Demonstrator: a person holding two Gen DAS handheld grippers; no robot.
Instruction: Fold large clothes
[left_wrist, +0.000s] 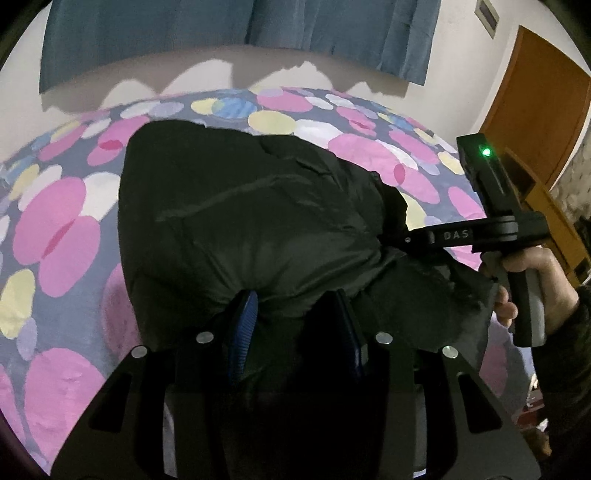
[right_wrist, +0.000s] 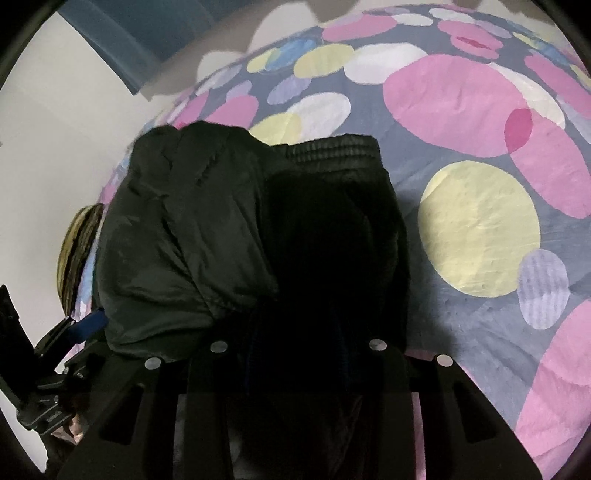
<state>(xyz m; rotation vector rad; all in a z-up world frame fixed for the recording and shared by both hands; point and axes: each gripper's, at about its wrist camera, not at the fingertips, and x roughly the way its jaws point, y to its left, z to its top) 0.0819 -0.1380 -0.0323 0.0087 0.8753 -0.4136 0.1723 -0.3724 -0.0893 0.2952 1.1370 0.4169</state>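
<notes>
A black padded jacket (left_wrist: 236, 218) is bunched up over a bed with a pink, yellow and white spotted cover (left_wrist: 59, 229). My left gripper (left_wrist: 295, 321) is shut on the jacket's near edge, fabric pinched between its blue pads (left_wrist: 243, 328). My right gripper (left_wrist: 402, 240) reaches in from the right and grips the jacket's right edge. In the right wrist view the jacket (right_wrist: 192, 236) fills the centre, its ribbed hem (right_wrist: 332, 147) at the far side. The right gripper (right_wrist: 295, 354) is buried in dark fabric there. The left gripper (right_wrist: 88, 325) shows at the lower left.
The bed cover (right_wrist: 480, 229) spreads wide to the right of the jacket. Blue curtains (left_wrist: 236, 33) hang on the white wall behind the bed. A wooden door (left_wrist: 535, 96) and wooden furniture (left_wrist: 554, 221) stand at the right.
</notes>
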